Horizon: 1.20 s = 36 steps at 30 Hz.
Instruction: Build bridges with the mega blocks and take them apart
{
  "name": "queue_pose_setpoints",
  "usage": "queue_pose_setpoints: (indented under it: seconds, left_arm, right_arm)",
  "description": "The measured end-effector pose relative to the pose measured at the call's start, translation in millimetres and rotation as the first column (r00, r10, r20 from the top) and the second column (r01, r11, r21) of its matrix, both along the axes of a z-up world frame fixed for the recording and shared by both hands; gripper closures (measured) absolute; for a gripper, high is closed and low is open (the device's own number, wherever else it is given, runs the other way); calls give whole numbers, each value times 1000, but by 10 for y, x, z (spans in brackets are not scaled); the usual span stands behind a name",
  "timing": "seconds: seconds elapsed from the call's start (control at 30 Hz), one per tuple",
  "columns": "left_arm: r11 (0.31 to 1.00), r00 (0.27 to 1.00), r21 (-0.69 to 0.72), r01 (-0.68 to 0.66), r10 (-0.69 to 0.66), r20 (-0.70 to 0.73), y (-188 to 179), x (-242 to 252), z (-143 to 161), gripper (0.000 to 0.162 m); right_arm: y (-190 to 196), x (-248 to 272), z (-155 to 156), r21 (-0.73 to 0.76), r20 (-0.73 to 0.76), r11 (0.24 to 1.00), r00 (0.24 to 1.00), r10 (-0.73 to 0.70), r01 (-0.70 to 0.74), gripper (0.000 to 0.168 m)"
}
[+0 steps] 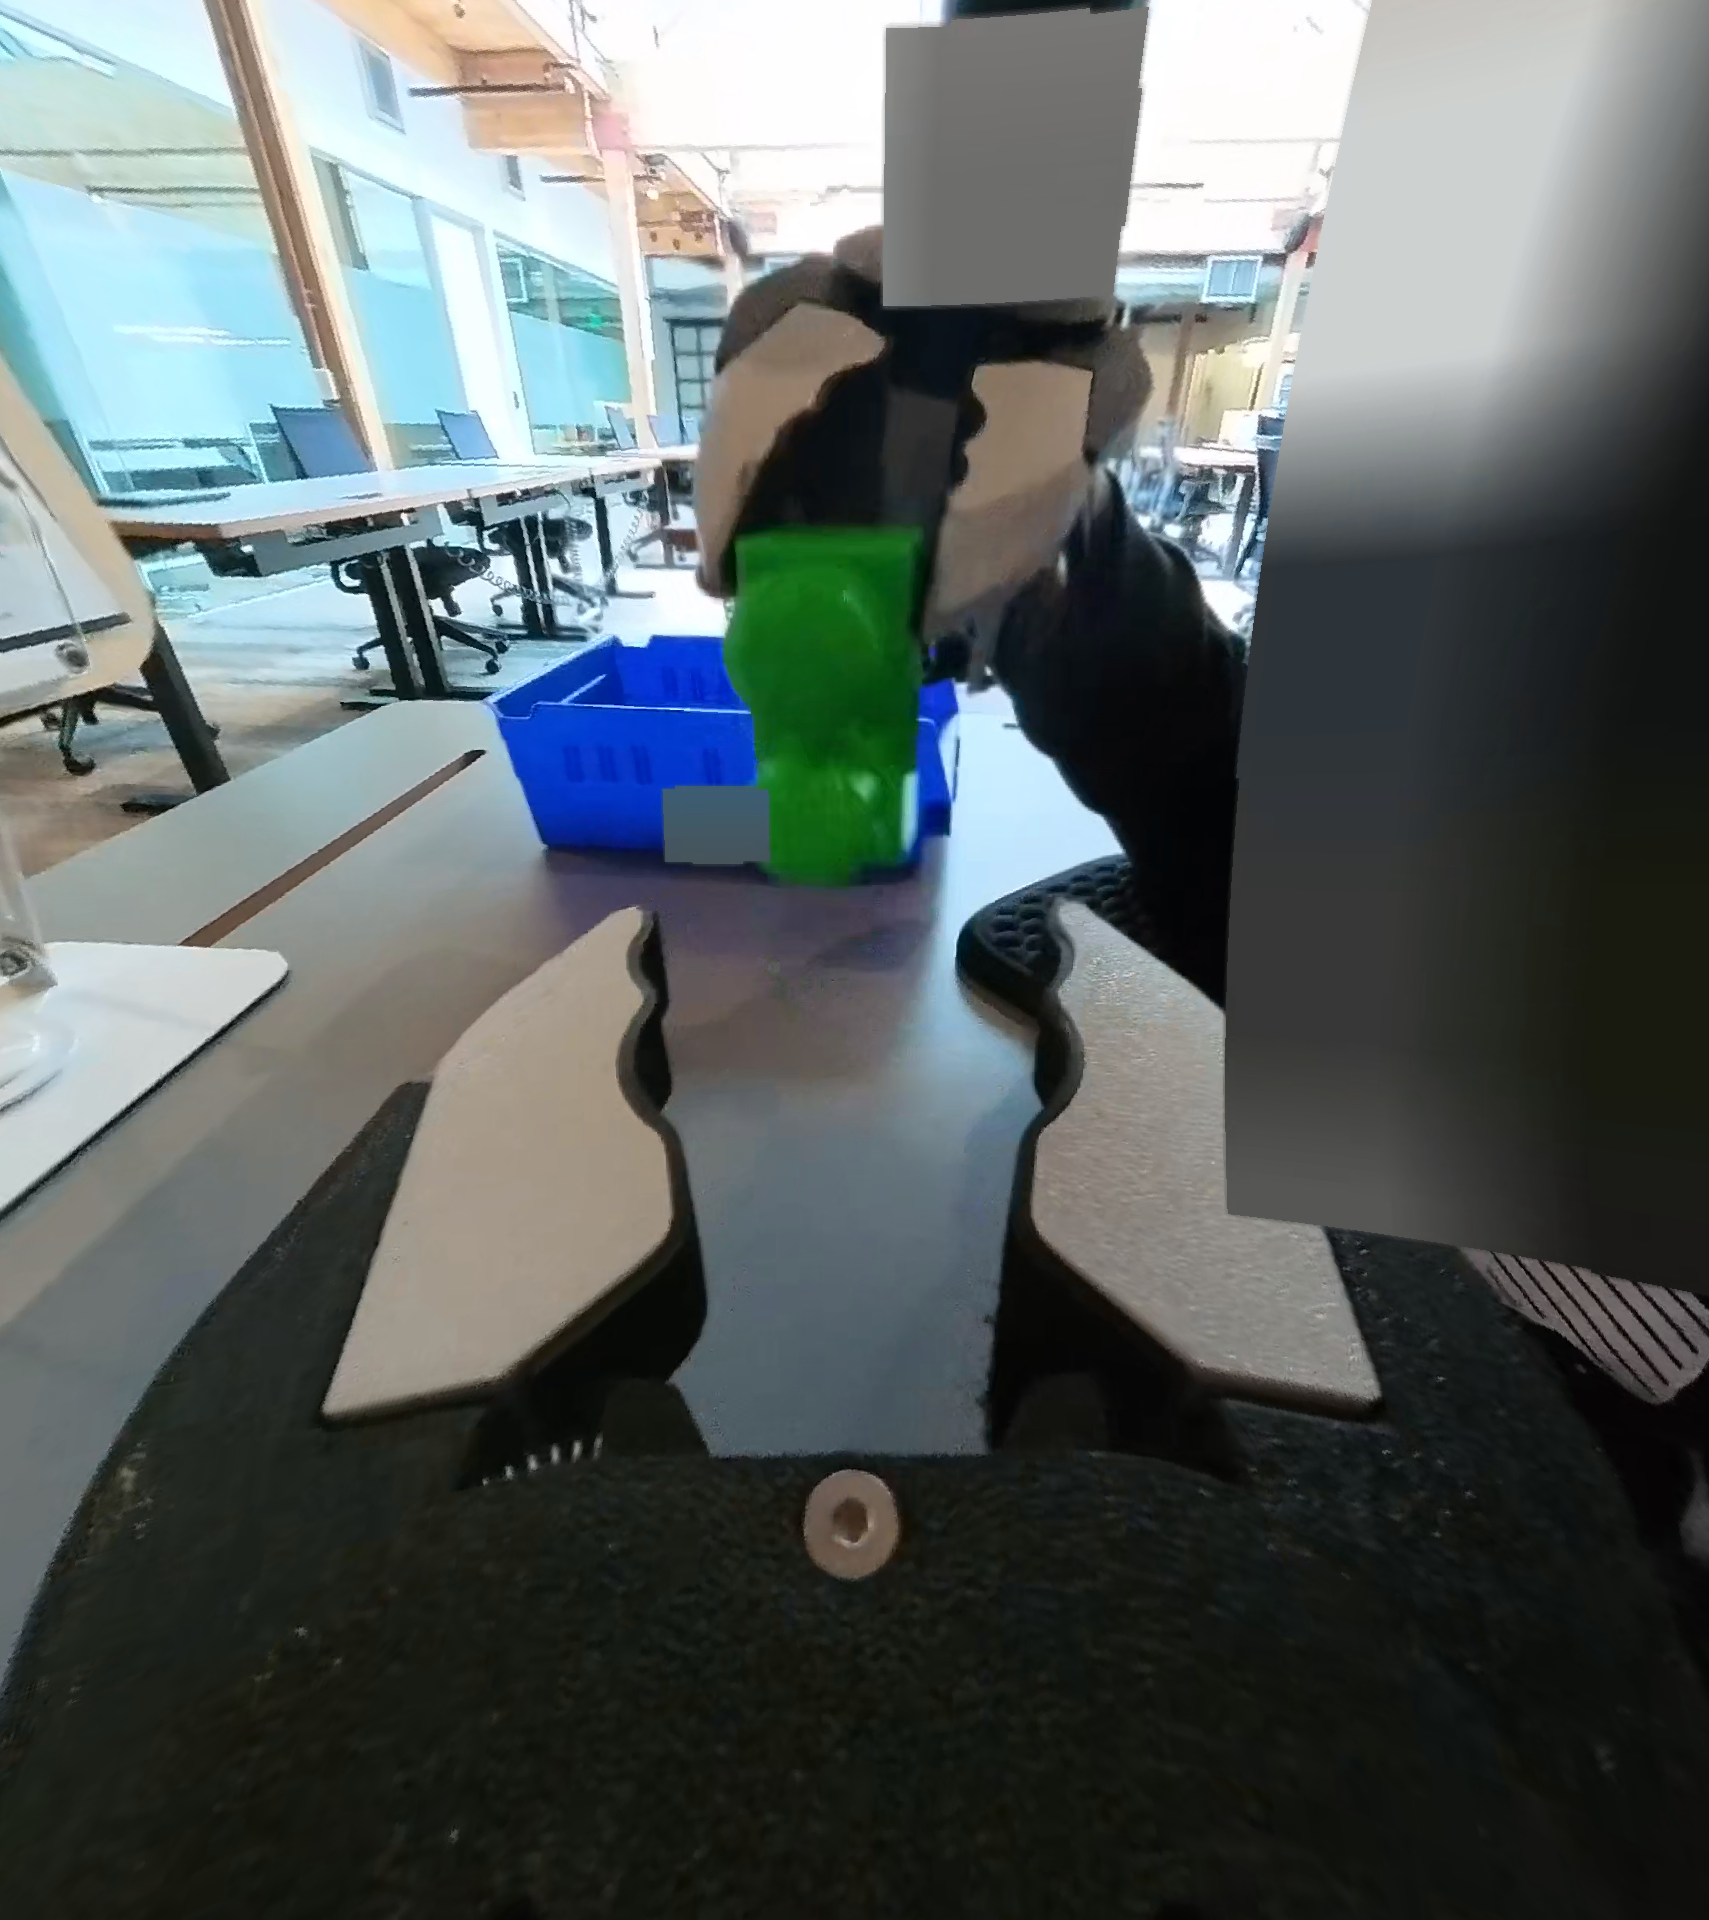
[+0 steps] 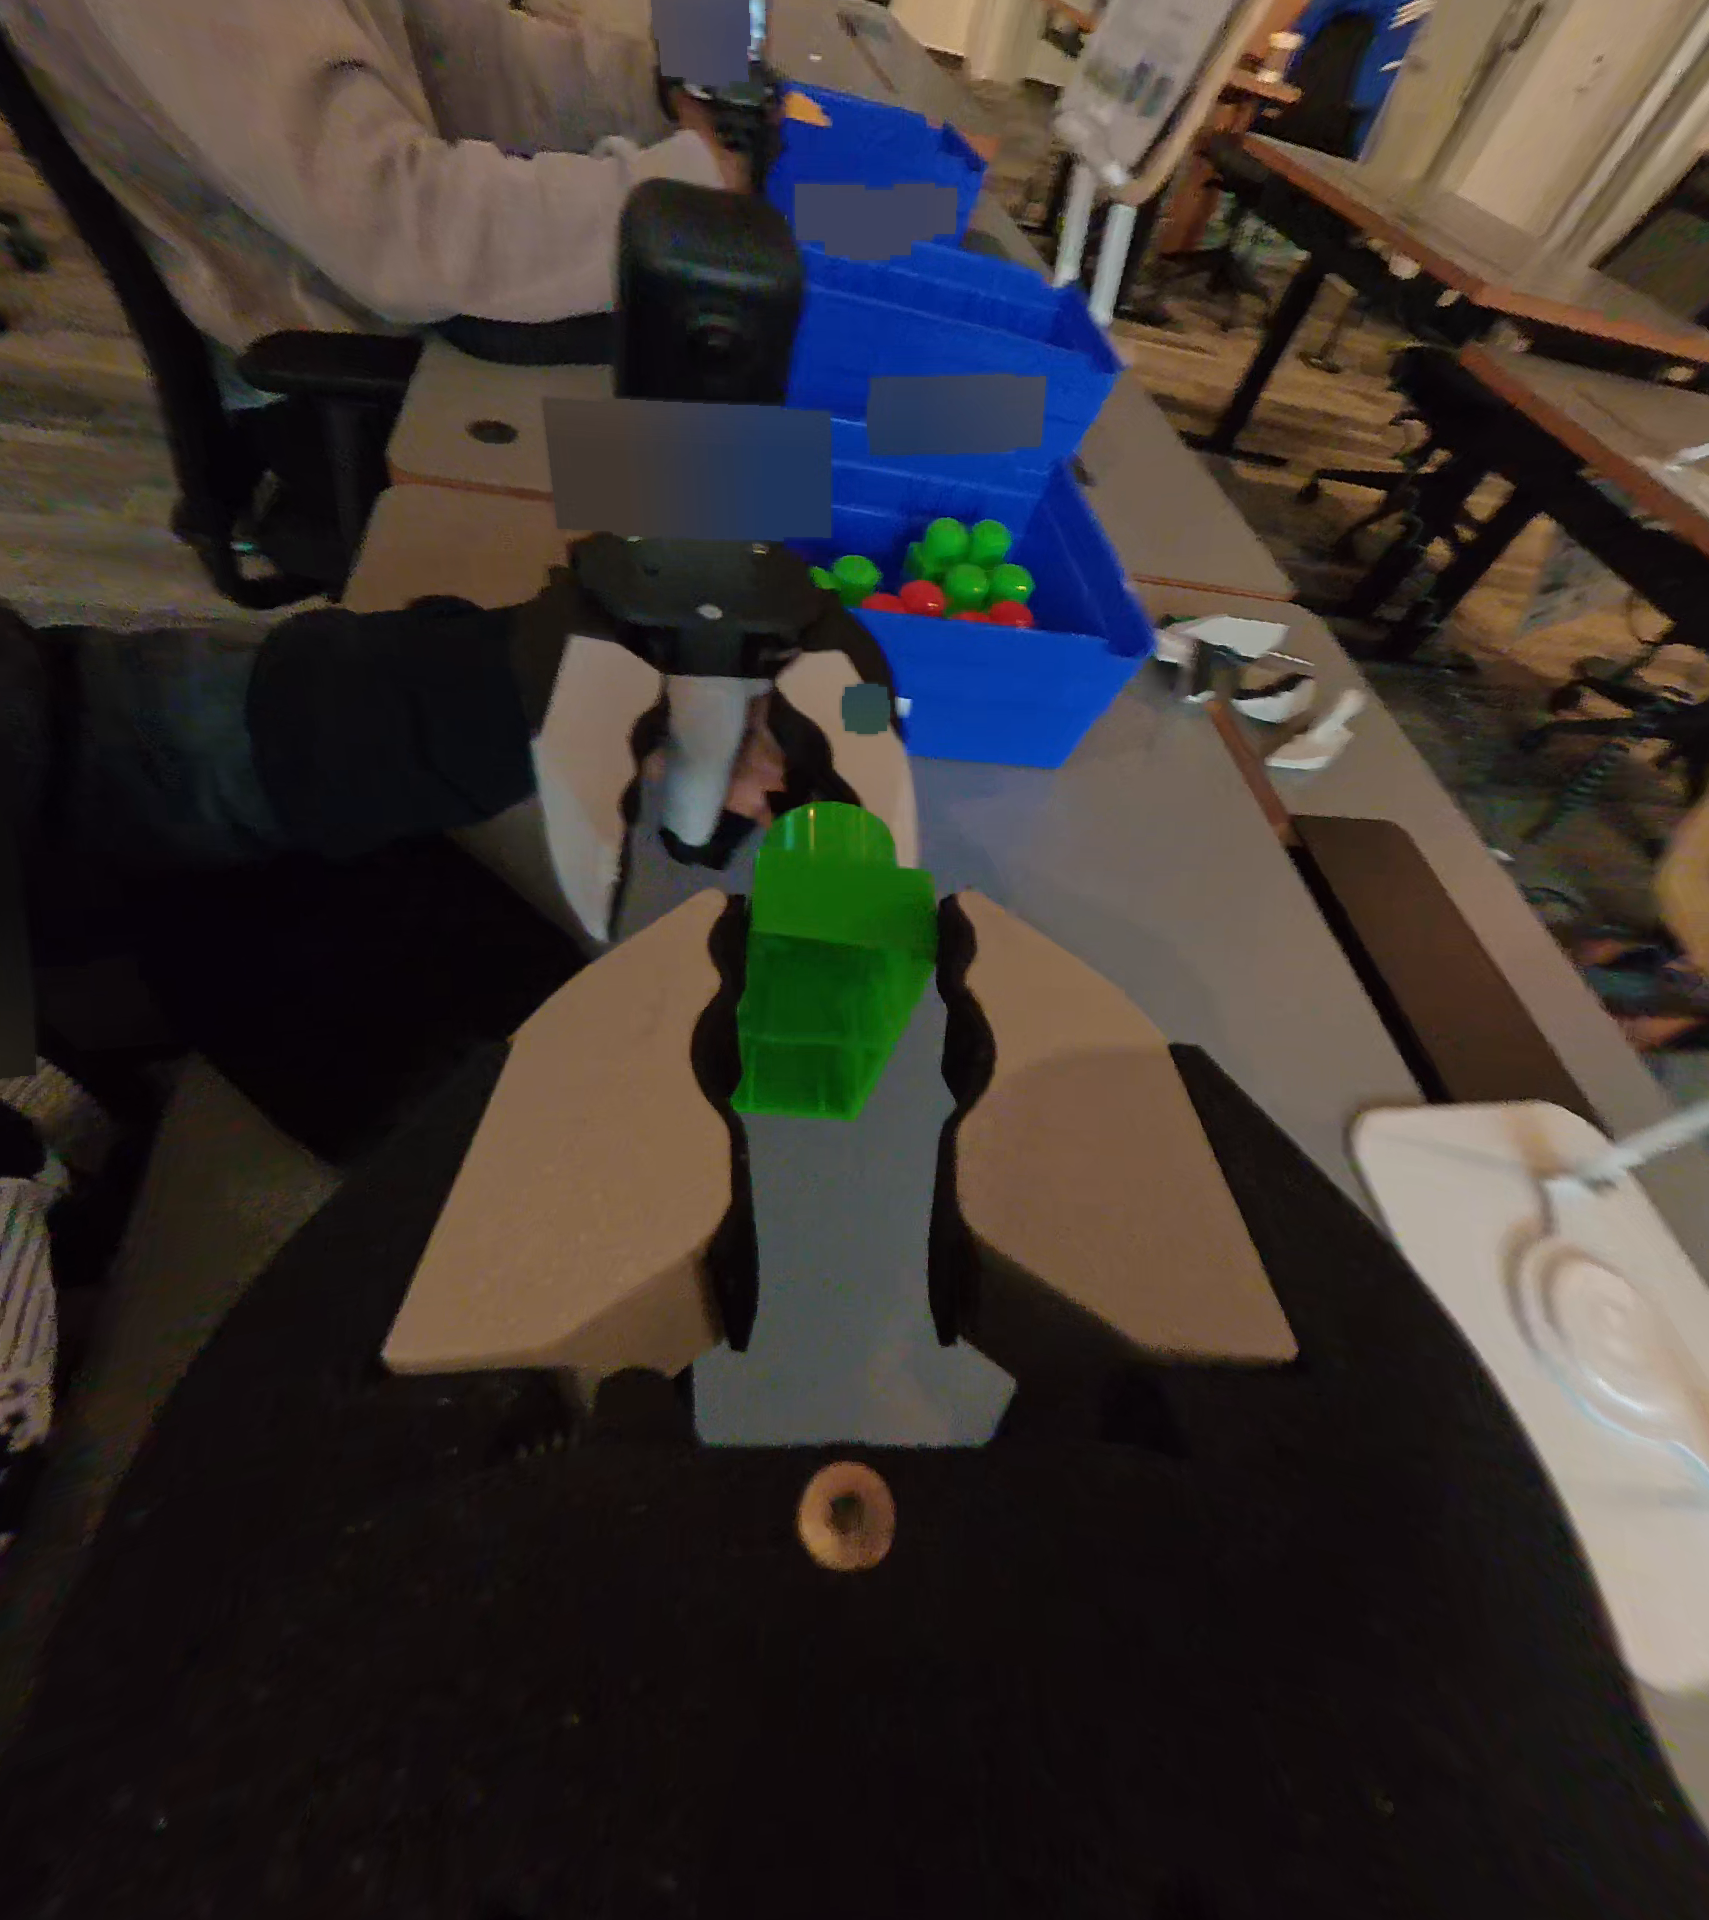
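My right gripper (image 2: 839,904) is shut on a green mega block piece (image 2: 829,997) and holds it above the grey table (image 2: 1089,883). In the left wrist view the right gripper (image 1: 834,592) comes down from above, with the green piece (image 1: 829,717) hanging in it, studs facing me. My left gripper (image 1: 855,935) is open and empty, low over the table (image 1: 414,935), a short way in front of the green piece. It also shows in the right wrist view (image 2: 746,883), open, just behind the piece. A blue bin (image 2: 995,675) holds several green and red blocks.
The blue bin (image 1: 621,748) stands behind the green piece. More blue bins (image 2: 933,332) stand farther along the table. A white sign stand base (image 1: 50,997) lies on the left, and shows at the right in the other view (image 2: 1608,1403). A person's light sleeve (image 2: 310,156) is beyond. One gripper's finger ends stand about 6 centimeters off the other's.
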<state>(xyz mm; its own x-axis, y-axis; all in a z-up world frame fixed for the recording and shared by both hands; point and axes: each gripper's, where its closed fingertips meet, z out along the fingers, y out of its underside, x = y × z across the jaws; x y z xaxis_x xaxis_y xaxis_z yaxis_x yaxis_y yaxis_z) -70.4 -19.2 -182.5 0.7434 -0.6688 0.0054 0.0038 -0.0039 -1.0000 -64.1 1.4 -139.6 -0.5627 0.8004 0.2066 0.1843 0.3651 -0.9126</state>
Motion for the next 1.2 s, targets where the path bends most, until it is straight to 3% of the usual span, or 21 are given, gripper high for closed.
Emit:
queue_pose_setpoints:
  seconds: [0.13, 0.23, 0.37, 0.47, 0.57, 0.73, 0.83, 0.93, 1.1, 1.2]
  left_arm:
    - [1000, 999, 1, -7, 7, 43, 6, -57, 4, 91]
    - [1000, 999, 2, -31, 31, 36, 36, -107, -42, 94]
    - [998, 998, 2, -59, 59, -3, 76, -131, -121, 97]
    - [998, 997, -1, -67, 67, -28, 81, -126, -162, 100]
    - [997, 996, 0, -76, 76, -43, 94, -126, -180, 101]
    - [997, 996, 0, -75, 75, -58, 101, -107, -220, 104]
    - [997, 994, -21, -77, 75, -74, 123, -109, -288, 104]
    - [996, 992, -32, -81, 77, -96, 130, -106, -330, 104]
    - [996, 990, -23, -91, 88, -106, 135, -111, -323, 105]
    - [993, 989, -15, -114, 112, -99, 142, -147, -294, 105]
  right_arm:
    - [682, 238, 206, 70, -60, 977, 979, -197, 201, 133]
    - [1376, 505, 287, 147, -91, 897, 909, -408, 417, 133]
    - [2297, 981, 249, 223, -102, 708, 738, -667, 670, 133]
    - [2768, 1237, 56, 208, -60, 640, 662, -747, 740, 133]
    - [3279, 1382, -124, 162, -36, 525, 537, -843, 836, 133]
    - [3717, 1500, -658, 227, 78, 440, 434, -897, 869, 133]
    - [3796, 1440, -965, 177, 176, 466, 438, -881, 867, 133]
    - [3923, 1469, -1212, 187, 219, 430, 389, -895, 884, 133]
    - [3969, 1528, -1404, 207, 275, 426, 366, -889, 881, 131]
    - [3980, 1560, -1377, 208, 286, 413, 348, -893, 887, 113]
